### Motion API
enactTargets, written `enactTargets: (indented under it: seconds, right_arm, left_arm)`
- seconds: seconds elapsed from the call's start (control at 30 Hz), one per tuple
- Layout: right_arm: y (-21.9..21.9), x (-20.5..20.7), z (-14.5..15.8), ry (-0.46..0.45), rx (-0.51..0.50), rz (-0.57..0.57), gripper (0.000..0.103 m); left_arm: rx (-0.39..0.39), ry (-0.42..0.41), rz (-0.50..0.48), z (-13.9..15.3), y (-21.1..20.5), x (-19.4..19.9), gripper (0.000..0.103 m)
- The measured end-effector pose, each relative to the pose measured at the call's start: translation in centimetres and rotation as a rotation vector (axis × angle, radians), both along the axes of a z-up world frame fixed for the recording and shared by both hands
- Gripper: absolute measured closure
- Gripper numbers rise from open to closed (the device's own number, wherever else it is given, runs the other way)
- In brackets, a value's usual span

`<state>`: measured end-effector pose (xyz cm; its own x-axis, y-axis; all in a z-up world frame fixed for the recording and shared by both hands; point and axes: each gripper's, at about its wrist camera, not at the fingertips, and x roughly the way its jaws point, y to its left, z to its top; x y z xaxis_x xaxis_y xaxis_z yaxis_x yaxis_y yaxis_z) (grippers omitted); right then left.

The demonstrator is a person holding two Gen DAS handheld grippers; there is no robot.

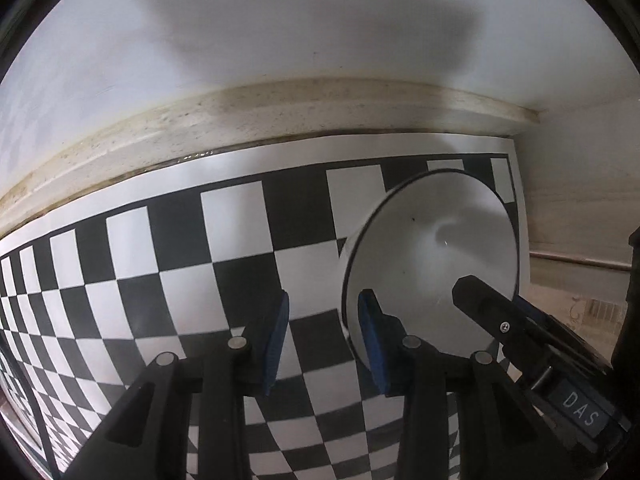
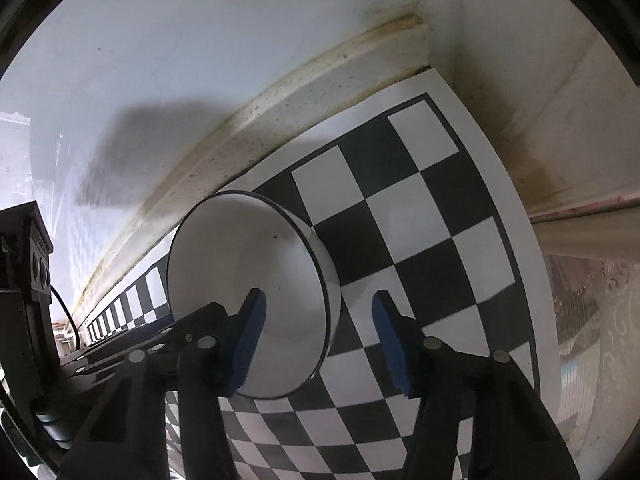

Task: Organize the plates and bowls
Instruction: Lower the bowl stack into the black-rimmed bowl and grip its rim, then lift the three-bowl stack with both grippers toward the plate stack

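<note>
Blue-padded fingers of our left gripper fill the bottom of the left wrist view, spread wide with nothing between them. Its right pad sits just against the outer wall of a white bowl with a thin dark rim; contact we cannot confirm.

Bowl is tipped, mouth facing toward both cameras, its central axis leaning rather than upright. It sits over the checkerboard mat, near the mat's far right corner, close to the stained cream ledge below the white wall.

Our right gripper is also wide apart and straddles the bowl's rim: left pad inside the bowl, right pad outside over the mat. Not clamped.

From the left wrist view, a finger of the right gripper reaches into the bowl's mouth from the right.
</note>
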<state>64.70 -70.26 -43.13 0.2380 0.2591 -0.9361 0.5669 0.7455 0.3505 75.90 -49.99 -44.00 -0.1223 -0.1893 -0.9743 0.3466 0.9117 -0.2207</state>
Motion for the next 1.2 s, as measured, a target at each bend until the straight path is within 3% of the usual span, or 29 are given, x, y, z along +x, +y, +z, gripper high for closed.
enactTargets:
  seconds: [0.1, 0.17, 0.2, 0.27, 0.37, 0.7, 1.2]
  right_arm:
    - [-0.2, 0.2, -0.4, 0.012, 0.001, 0.002, 0.062]
    - [-0.3, 0.5, -0.9, 0.027, 0.008, 0.003, 0.083]
    - [-0.4, 0.6, -1.1, 0.034, 0.013, 0.005, 0.086]
    - [-0.2, 1.0, -1.5, 0.057, -0.003, 0.011, 0.094]
    - [-0.1, 1.1, -1.5, 0.058, -0.012, 0.013, 0.094]
    - [2.5, 0.7, -1.4, 0.053, -0.013, 0.041, 0.094]
    - [7.4, -5.3, 5.3, -0.025, -0.021, 0.081, 0.094]
  left_arm:
    - [0.008, 0.007, -0.026, -0.2, 0.0, 0.5, 0.070]
    - [0.011, 0.014, -0.035, -0.6, -0.6, 0.9, 0.071]
    - [0.007, 0.015, -0.036, -0.6, -0.6, 1.0, 0.078]
    - [0.002, 0.016, -0.040, -0.6, -0.7, 1.3, 0.082]
    - [-0.014, 0.027, -0.052, -0.6, -1.1, 1.1, 0.090]
    - [-0.016, -0.010, -0.075, 1.3, -1.1, -1.0, 0.090]
    - [-0.110, -0.062, -0.089, 8.6, 4.7, -6.3, 0.090]
